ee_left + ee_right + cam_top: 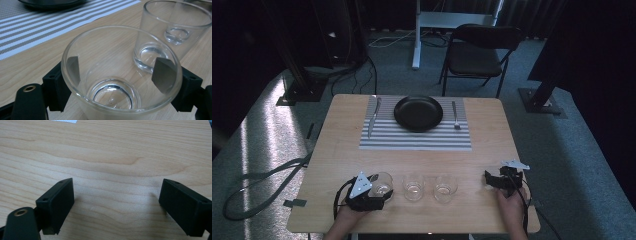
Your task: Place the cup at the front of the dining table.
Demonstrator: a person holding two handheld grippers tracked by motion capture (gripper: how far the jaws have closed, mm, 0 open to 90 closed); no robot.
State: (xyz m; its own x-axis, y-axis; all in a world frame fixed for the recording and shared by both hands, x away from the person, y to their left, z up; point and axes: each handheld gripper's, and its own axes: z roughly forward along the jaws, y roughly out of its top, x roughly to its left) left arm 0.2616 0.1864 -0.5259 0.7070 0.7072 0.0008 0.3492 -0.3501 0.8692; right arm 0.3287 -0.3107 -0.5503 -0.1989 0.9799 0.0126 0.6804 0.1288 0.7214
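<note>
1. Clear glass tumbler (120,82), upright on the table (337,150), leftmost of a row of three along the near edge, well short of the placemat (412,137). It stands between the jaws of the left tool (371,192); the pads (163,75) sit against its outer wall on both sides, so the tool looks clamped on it, likely ready to lift it.
2. Second tumbler (160,42), just beside the first on the side away from the table's left edge, apart from it. Untouched.
3. Third tumbler (445,187), next along the row, also upright and free.
4. Right tool (504,180), resting low over bare wood beyond the third tumbler, jaws spread wide with nothing between them; probably parked until needed.
5. Striped placemat, at the far middle of the table, carrying a black plate (418,113) at its centre.
6. Knife (372,120), on the placemat left of the plate; fork (455,116), right of the plate. The setting appears laid apart from a drinking glass, which suggests the held tumbler is bound for a spot near the plate.
</note>
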